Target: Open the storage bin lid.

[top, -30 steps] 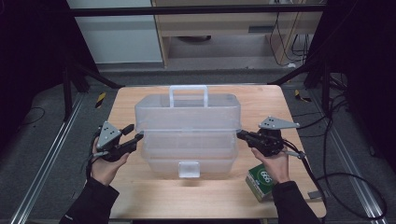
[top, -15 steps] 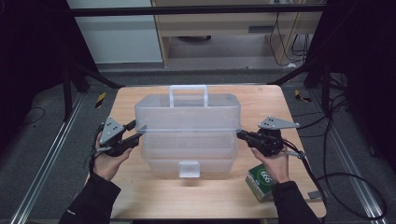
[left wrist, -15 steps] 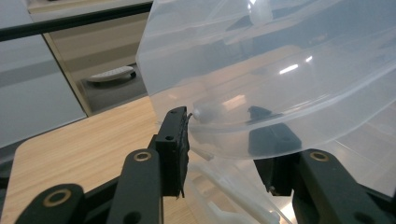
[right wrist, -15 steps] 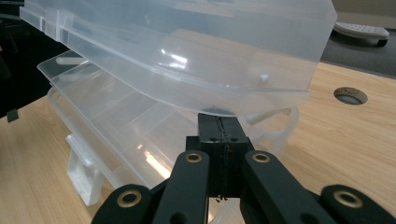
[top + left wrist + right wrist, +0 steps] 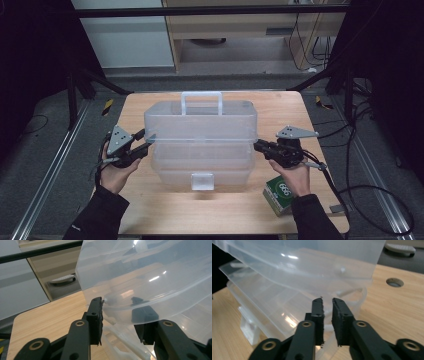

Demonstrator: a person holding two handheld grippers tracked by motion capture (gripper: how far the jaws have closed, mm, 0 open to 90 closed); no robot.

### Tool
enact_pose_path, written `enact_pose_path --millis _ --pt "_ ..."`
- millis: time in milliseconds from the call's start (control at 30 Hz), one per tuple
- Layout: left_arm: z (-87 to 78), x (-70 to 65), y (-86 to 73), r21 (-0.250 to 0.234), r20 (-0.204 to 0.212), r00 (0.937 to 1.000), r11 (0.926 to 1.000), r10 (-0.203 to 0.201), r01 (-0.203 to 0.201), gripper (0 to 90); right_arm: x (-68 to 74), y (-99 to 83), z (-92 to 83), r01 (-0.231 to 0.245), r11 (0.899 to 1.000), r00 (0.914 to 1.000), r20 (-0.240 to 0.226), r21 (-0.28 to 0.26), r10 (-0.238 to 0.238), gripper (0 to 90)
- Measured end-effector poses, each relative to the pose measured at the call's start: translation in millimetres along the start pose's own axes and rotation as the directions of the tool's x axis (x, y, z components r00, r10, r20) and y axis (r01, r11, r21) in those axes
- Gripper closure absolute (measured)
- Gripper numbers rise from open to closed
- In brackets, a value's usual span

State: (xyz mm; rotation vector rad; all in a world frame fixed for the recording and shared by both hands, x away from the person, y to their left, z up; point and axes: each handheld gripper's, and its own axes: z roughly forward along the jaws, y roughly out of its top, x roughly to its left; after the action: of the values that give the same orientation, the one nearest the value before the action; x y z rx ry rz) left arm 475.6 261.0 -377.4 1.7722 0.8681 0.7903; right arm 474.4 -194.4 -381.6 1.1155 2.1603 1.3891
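A translucent tiered plastic box [image 5: 200, 135] with a top handle [image 5: 201, 97] stands mid-table. My left gripper [image 5: 146, 141] is at its left end. Its jaws have just been closing and straddle the upper tier's corner rim [image 5: 117, 302]; the left fingertip [image 5: 98, 302] touches the rim, while the other shows dimly through the plastic. My right gripper [image 5: 257, 145] is at the box's right end. Its jaws [image 5: 327, 301] have just been opening and stand a narrow slit apart with nothing between them, pointing at the tray edges [image 5: 347, 293].
A small green carton [image 5: 282, 192] lies by my right wrist near the table's front right corner. The box's front latch [image 5: 202, 181] faces me. The wooden table [image 5: 225, 212] has a cable hole [image 5: 395, 282] past the box's right end.
The left gripper's jaws have drawn slightly closer around the box's left corner. Both hands have kept their places.
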Motion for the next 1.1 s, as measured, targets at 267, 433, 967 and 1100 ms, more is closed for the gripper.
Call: enact_pose_path --millis 267,433,967,1100 --pt "0.1 0.3 -0.1 -0.001 0.002 0.9999 0.9999 -0.012 0.012 60.5 -1.4 -11.4 9.2 0.001 0.996 0.9992 0.041 0.085 -0.004 71.4" --pt "0.1 0.8 0.0 0.0 0.004 0.9999 0.9999 -0.016 0.016 60.4 -0.3 -15.2 13.1 0.0 0.993 0.9991 0.042 0.118 -0.005 71.0" --pt "1.9 3.8 5.0 -0.013 0.002 0.9999 0.9998 -0.015 0.015 60.9 1.6 -22.8 24.2 -0.007 0.987 0.9993 0.037 0.163 0.001 75.8" --pt "3.1 6.0 7.7 -0.021 0.003 0.9998 0.9996 -0.018 0.018 61.2 1.9 -22.8 25.1 -0.028 0.986 0.9992 0.035 0.167 0.022 77.7"
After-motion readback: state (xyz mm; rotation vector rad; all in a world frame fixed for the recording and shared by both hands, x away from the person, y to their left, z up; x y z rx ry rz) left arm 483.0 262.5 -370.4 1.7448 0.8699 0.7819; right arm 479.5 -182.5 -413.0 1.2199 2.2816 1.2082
